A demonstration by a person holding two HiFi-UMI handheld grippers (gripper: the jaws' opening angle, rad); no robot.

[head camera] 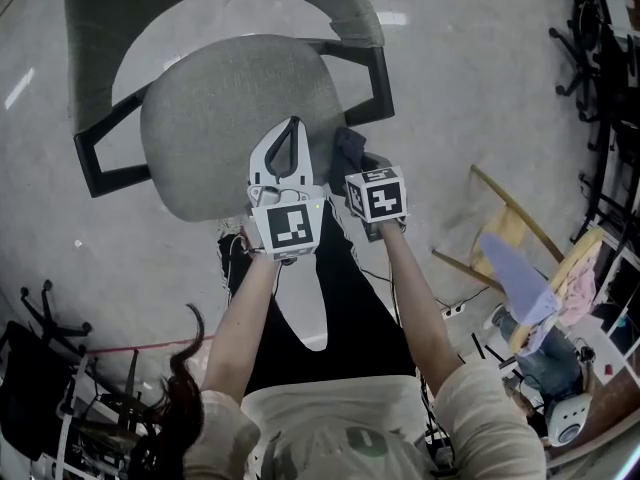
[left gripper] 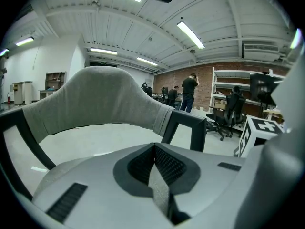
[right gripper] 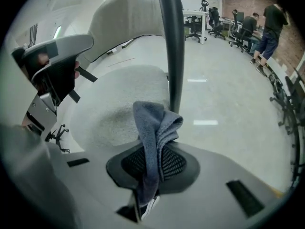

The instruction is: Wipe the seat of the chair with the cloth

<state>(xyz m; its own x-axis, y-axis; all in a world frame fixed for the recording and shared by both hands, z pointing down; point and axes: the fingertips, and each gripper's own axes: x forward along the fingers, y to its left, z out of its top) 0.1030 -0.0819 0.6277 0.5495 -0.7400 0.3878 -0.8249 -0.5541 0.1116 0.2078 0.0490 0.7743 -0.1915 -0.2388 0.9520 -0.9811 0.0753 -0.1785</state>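
Grey-blue cloth (right gripper: 153,142) is pinched tight between the pads of my right claw (right gripper: 148,175), and its bunched, folded end stands up past the jaws. In the head view that claw sits at the right edge of the chair (head camera: 200,98), with the cloth poking out ahead of its marker cube (head camera: 377,194), just beside the black armrest (head camera: 376,83). I cannot tell whether the cloth touches the fabric. Beyond the cloth, in the right gripper view, the pale grey seat (right gripper: 121,109) spreads out, and the dark armrest post rises just behind the cloth. My left claw (left gripper: 155,168) has its jaws pressed together with nothing between them. From above it hangs over the front right part of the seat, close beside the right claw, pointing toward the grey backrest (left gripper: 95,99). The left gripper view looks across the seat at that backrest and at the armrest. The chair stands on a smooth, light grey floor (head camera: 480,88).
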